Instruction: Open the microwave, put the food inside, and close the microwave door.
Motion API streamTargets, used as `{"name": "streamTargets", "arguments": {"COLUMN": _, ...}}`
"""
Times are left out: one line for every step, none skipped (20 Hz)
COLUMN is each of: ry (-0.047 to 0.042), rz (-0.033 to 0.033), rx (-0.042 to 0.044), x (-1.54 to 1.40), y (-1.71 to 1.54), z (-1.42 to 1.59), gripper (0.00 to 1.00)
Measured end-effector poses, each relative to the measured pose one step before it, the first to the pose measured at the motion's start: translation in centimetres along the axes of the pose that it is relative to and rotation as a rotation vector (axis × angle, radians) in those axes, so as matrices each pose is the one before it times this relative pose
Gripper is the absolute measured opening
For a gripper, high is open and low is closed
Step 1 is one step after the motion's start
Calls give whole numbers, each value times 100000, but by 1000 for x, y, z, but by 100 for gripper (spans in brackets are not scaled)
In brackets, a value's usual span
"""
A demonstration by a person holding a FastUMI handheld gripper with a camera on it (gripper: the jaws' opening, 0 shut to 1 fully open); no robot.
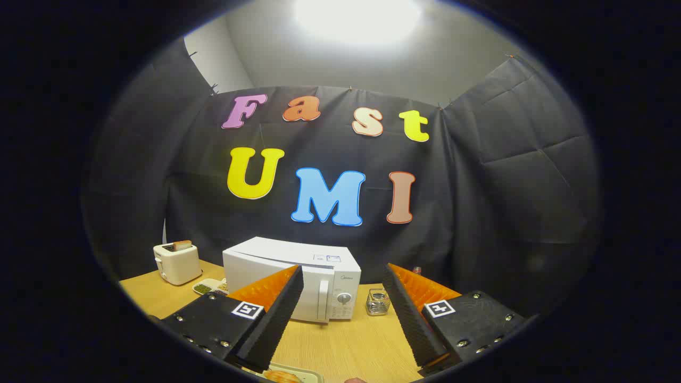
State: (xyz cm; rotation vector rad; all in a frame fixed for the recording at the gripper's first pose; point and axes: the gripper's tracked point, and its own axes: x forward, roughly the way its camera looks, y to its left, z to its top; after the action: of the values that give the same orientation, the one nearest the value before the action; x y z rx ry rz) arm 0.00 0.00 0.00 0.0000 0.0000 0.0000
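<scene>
Gripper [343, 314]: released, fingers spread wide apart, nothing held between them. It is raised above the table [340, 346] and faces the booth's back wall.

Microwave [298, 276]: white, standing on the table ahead of the gripper, seen partly between the fingers and partly behind the left finger. Door closed. Vertical handle [323, 298] and control panel with a round dial [344, 298] sit on the right part of its front, in the gap between the fingers.

Food [282, 376]: a piece of orange-brown food lies on a pale tray [308, 375] on the table just below and in front of the left fingertip, nearer than the microwave. Largely cut off; its kind cannot be told.

Glass jar [377, 302]: small, clear, upright on the table just right of the microwave, close beside the right finger's inner edge.

Toaster [177, 262]: cream-coloured, on the table beyond and to the left of the left finger, well apart from the microwave, with a slice standing in its slot.

Dish [208, 287]: a pale divided dish with green contents lies between toaster and microwave.
</scene>
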Motion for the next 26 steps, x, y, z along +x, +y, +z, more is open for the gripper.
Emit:
{"name": "streamTargets", "arguments": {"ry": -479, "rz": 72, "rx": 287, "x": 42, "y": 39, "z": 178, "gripper": 95}}
{"name": "streamTargets", "arguments": {"ry": -641, "rz": 254, "rx": 642, "x": -25, "y": 167, "z": 325, "gripper": 95}}
{"name": "streamTargets", "arguments": {"ry": -412, "rz": 343, "rx": 877, "x": -58, "y": 116, "z": 103, "gripper": 94}}
{"name": "streamTargets", "arguments": {"ry": -106, "rz": 223, "rx": 707, "x": 74, "y": 176, "z": 40, "gripper": 94}}
{"name": "streamTargets", "arguments": {"ry": 441, "rz": 16, "rx": 302, "x": 206, "y": 53, "z": -150, "gripper": 94}}
{"name": "streamTargets", "arguments": {"ry": 384, "rz": 38, "rx": -9, "x": 104, "y": -30, "z": 1, "gripper": 94}}
{"name": "streamTargets", "arguments": {"ry": 219, "rz": 70, "rx": 199, "x": 111, "y": 40, "z": 47, "gripper": 95}}
{"name": "streamTargets", "arguments": {"ry": -37, "rz": -95, "rx": 782, "x": 125, "y": -53, "z": 43, "gripper": 95}}
{"name": "streamTargets", "arguments": {"ry": -183, "rz": -282, "rx": 1430, "x": 176, "y": -101, "z": 39, "gripper": 95}}
{"name": "streamTargets", "arguments": {"ry": 148, "rz": 186, "rx": 1774, "x": 115, "y": 97, "z": 63, "gripper": 94}}
{"name": "streamTargets", "arguments": {"ry": 387, "rz": 653, "rx": 1460, "x": 104, "y": 241, "z": -140, "gripper": 94}}
{"name": "streamTargets", "arguments": {"ry": -253, "rz": 465, "rx": 637, "x": 104, "y": 92, "z": 136, "gripper": 94}}
{"name": "streamTargets", "arguments": {"ry": -588, "rz": -195, "rx": 14, "x": 204, "y": -259, "z": 148, "gripper": 94}}
{"name": "streamTargets", "arguments": {"ry": -64, "rz": 113, "rx": 66, "x": 291, "y": -180, "z": 61, "gripper": 94}}
{"name": "streamTargets", "arguments": {"ry": 93, "rz": 732, "rx": 405, "x": 290, "y": -3, "z": -78, "gripper": 94}}
{"name": "streamTargets", "arguments": {"ry": 254, "rz": 762, "rx": 475, "x": 323, "y": -80, "z": 103, "gripper": 95}}
{"name": "streamTargets", "arguments": {"ry": -37, "rz": 421, "rx": 316, "x": 229, "y": -215, "z": 2, "gripper": 95}}
{"name": "streamTargets", "arguments": {"ry": -158, "rz": 106, "rx": 249, "x": 352, "y": -265, "z": 16, "gripper": 95}}
{"name": "streamTargets", "arguments": {"ry": 176, "rz": 173, "rx": 450, "x": 343, "y": -187, "z": -281, "gripper": 95}}
{"name": "streamTargets", "arguments": {"ry": 678, "rz": 413, "rx": 624, "x": 407, "y": -115, "z": -416, "gripper": 95}}
{"name": "streamTargets", "arguments": {"ry": 982, "rz": 578, "rx": 458, "x": 524, "y": -45, "z": -698, "gripper": 95}}
{"name": "streamTargets", "arguments": {"ry": 1054, "rz": 675, "rx": 152, "x": 623, "y": -17, "z": -581, "gripper": 95}}
{"name": "streamTargets", "arguments": {"ry": 992, "rz": 715, "rx": -88, "x": 603, "y": 82, "z": -599, "gripper": 95}}
{"name": "streamTargets", "arguments": {"ry": 878, "rz": 1002, "rx": -155, "x": 652, "y": 97, "z": -543, "gripper": 95}}
{"name": "streamTargets", "arguments": {"ry": 645, "rz": 1153, "rx": -359, "x": 762, "y": 161, "z": -552, "gripper": 95}}
{"name": "streamTargets", "arguments": {"ry": 270, "rz": 985, "rx": -688, "x": 831, "y": 134, "z": -386, "gripper": 95}}
